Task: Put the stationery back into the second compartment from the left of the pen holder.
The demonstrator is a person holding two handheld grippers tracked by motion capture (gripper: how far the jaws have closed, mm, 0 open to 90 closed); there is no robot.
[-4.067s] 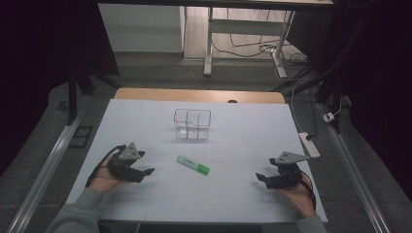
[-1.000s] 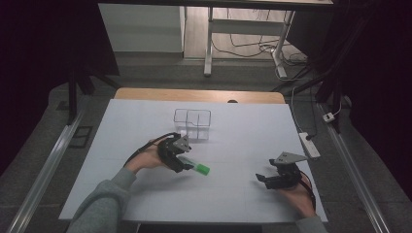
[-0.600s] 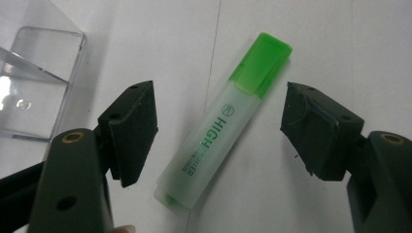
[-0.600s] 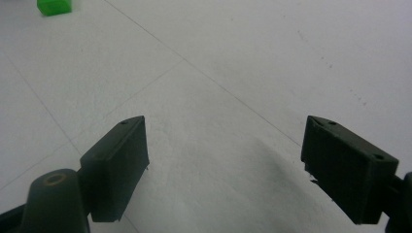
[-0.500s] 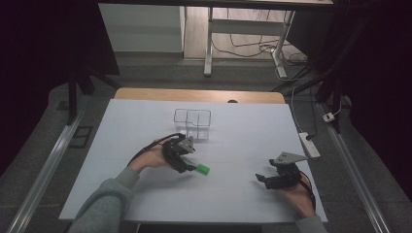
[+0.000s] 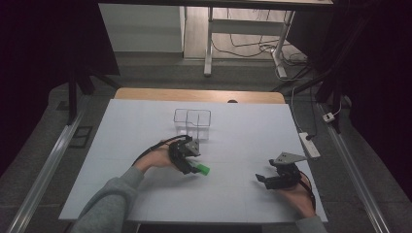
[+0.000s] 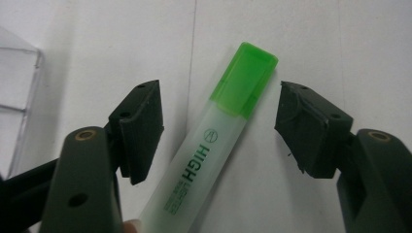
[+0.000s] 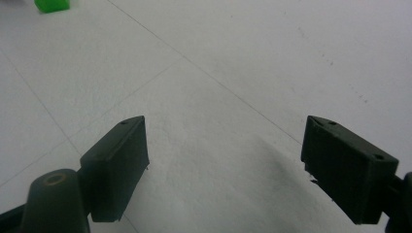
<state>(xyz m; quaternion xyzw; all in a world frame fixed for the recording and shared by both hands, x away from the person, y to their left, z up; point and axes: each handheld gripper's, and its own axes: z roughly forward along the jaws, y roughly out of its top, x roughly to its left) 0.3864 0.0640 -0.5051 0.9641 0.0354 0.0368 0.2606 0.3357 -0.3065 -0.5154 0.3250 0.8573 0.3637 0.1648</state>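
Green-capped translucent highlighter pen (image 7: pixel 214 141) flat on white table (image 6: pixel 243 131), between spread, non-contacting jaws of left gripper (image 7: pixel 218 121); right gripper (image 8: pixel 223 160) wide open, empty.

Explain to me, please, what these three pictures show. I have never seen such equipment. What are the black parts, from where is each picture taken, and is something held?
No robot here: a person holds a hand tool with two black jaws in each hand. The high view looks down on a white table. The left gripper is at the left, the right gripper at the right. The other two pictures come from small cameras riding on those grippers. On the table lie a green highlighter and a clear plastic organizer. In the left gripper view the open jaws stand on either side of the highlighter, not yet squeezing it. The right gripper is open, with bare table between its jaws.
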